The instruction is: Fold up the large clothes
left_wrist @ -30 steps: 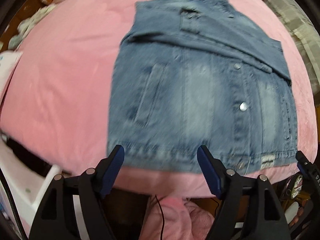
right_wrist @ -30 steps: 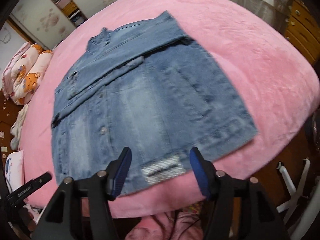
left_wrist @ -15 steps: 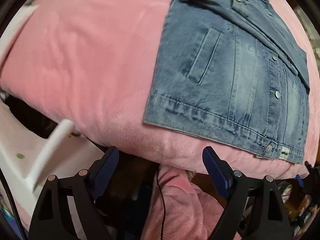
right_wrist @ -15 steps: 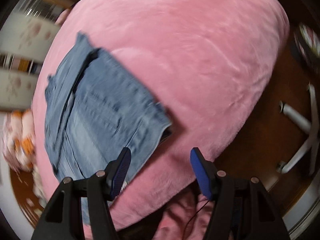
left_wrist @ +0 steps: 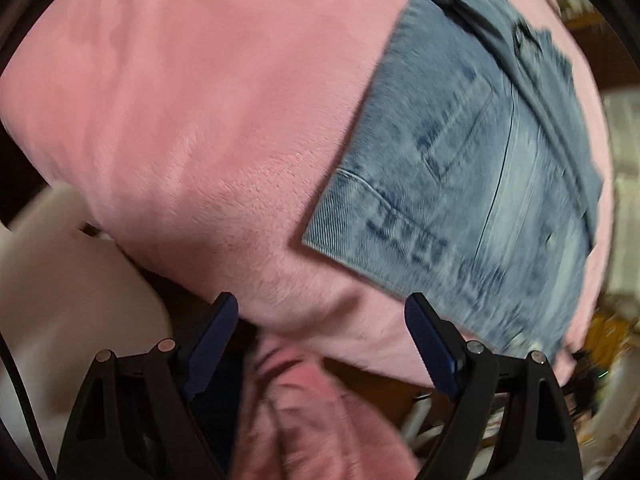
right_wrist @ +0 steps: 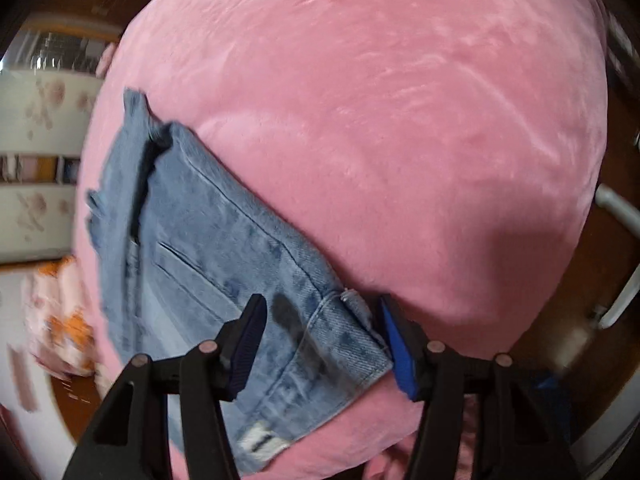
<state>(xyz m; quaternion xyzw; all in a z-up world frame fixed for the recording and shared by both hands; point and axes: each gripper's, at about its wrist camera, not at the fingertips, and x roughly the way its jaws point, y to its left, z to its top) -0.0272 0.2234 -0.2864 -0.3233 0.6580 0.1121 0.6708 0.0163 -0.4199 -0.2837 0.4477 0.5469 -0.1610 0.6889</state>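
Note:
A blue denim jacket [left_wrist: 472,168] lies flat on a pink plush bed cover [left_wrist: 192,104], sleeves folded in. In the left wrist view it fills the right side. My left gripper [left_wrist: 320,344] is open and empty, just off the bed's near edge, to the left of the jacket's hem corner [left_wrist: 316,240]. In the right wrist view the jacket [right_wrist: 208,248] lies at the lower left. My right gripper [right_wrist: 320,344] is open, its jaws astride the jacket's other hem corner [right_wrist: 348,340], not closed on it.
A white plastic stool or chair [left_wrist: 60,296] stands by the bed at the left. Pink fabric [left_wrist: 304,416] hangs below the bed edge. A patterned pillow [right_wrist: 56,312] and a white wardrobe [right_wrist: 36,128] are far left; a white frame [right_wrist: 620,256] at the right.
Both grippers swung apart toward the jacket's two hem corners. The left slid left past its corner; the right came down over the right hem corner. Both stayed open.

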